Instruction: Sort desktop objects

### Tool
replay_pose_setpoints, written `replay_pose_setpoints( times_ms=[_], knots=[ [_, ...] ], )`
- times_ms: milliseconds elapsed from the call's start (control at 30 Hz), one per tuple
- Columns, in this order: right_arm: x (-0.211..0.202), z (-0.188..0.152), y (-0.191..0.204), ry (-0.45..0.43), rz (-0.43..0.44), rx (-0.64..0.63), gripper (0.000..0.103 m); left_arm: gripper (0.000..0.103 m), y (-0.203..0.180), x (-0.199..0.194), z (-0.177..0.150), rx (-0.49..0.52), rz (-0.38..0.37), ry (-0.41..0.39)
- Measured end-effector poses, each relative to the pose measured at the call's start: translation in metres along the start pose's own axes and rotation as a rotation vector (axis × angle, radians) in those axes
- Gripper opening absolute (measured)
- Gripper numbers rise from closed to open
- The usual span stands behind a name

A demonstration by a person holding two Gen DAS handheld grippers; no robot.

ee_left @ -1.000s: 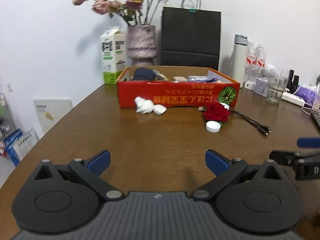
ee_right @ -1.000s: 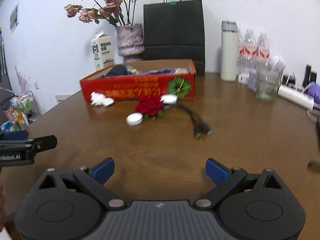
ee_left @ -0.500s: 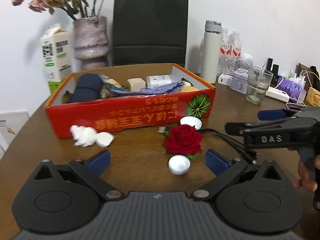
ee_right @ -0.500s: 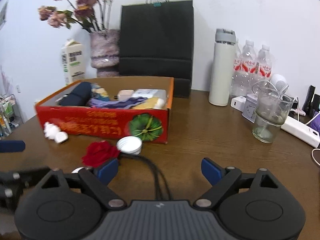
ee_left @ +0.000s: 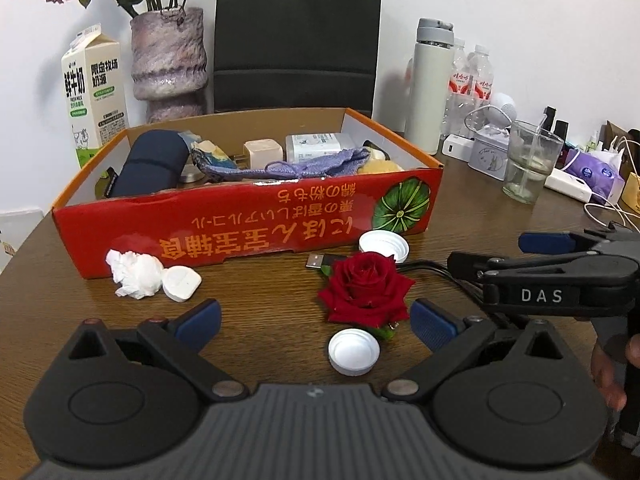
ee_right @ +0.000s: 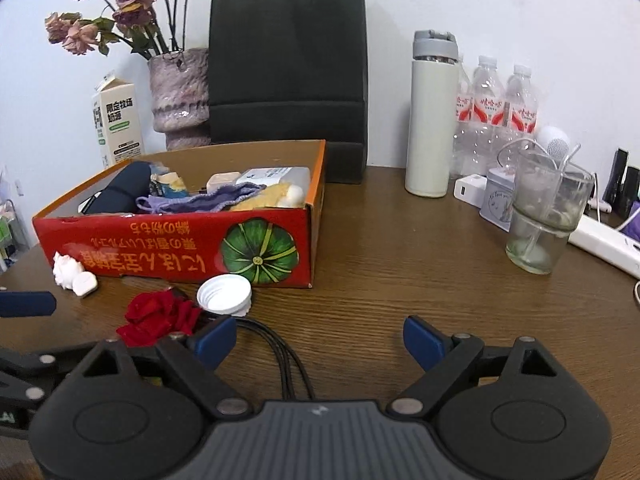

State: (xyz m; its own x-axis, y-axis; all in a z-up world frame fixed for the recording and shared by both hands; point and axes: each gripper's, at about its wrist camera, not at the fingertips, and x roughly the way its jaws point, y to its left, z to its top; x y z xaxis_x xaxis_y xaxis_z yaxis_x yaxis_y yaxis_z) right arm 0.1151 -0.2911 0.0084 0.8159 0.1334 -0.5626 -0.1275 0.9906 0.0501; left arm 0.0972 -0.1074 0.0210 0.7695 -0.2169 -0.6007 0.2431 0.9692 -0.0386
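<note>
With both sets of jaws apart and empty, the small white plastic cap (ee_left: 353, 351) at lower centre is probably best straddled squarely before being pinched.

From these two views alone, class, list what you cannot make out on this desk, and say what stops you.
- Cable: right wrist view, its near end runs under the hand-held gripper's body.
- Box contents: both views, the front wall and a purple cloth cover the lower items.
- Paper bag: left wrist view, its top is cut off by the frame edge.
- Rose: right wrist view, blurred.
</note>
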Motion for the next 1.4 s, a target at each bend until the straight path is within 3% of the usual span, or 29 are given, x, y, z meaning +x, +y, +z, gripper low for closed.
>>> replay_pose_setpoints(
  times_ms=[500, 800, 900, 967, 1033, 1300, 1367, 1400],
  knots=[
    [0.002, -0.004, -0.005, 0.025, 0.005, 0.045, 0.09, 0.099, 0.006, 0.004, 0.0, -0.032, 0.015, 0.007],
    [0.003, -0.004, -0.001, 0.027, -0.002, 0.021, 0.09, 0.091, 0.004, 0.01, -0.003, -0.033, 0.01, 0.019],
    [0.003, -0.004, -0.001, 0.027, -0.002, 0.022, 0.089, 0.065, 0.005, 0.013, -0.005, -0.043, 0.006, 0.031],
    [0.003, -0.004, -0.001, 0.031, 0.0, 0.022, 0.089, 0.036, 0.008, 0.014, -0.005, -0.061, -0.014, 0.041],
    [0.003, -0.004, -0.002, 0.034, 0.004, 0.022, 0.084, 0.016, 0.008, 0.016, -0.006, -0.061, -0.017, 0.056],
    [0.008, -0.005, -0.005, 0.062, 0.019, 0.032, 0.059, 0.018, 0.009, 0.004, -0.012, -0.059, -0.01, 0.041],
    [0.009, -0.006, -0.006, 0.063, 0.019, 0.03, 0.042, 0.043, 0.009, -0.004, -0.013, -0.058, -0.015, 0.032],
    [0.009, -0.006, -0.006, 0.061, 0.018, 0.027, 0.039, 0.049, 0.01, -0.009, -0.014, -0.055, -0.017, 0.022]
  ],
)
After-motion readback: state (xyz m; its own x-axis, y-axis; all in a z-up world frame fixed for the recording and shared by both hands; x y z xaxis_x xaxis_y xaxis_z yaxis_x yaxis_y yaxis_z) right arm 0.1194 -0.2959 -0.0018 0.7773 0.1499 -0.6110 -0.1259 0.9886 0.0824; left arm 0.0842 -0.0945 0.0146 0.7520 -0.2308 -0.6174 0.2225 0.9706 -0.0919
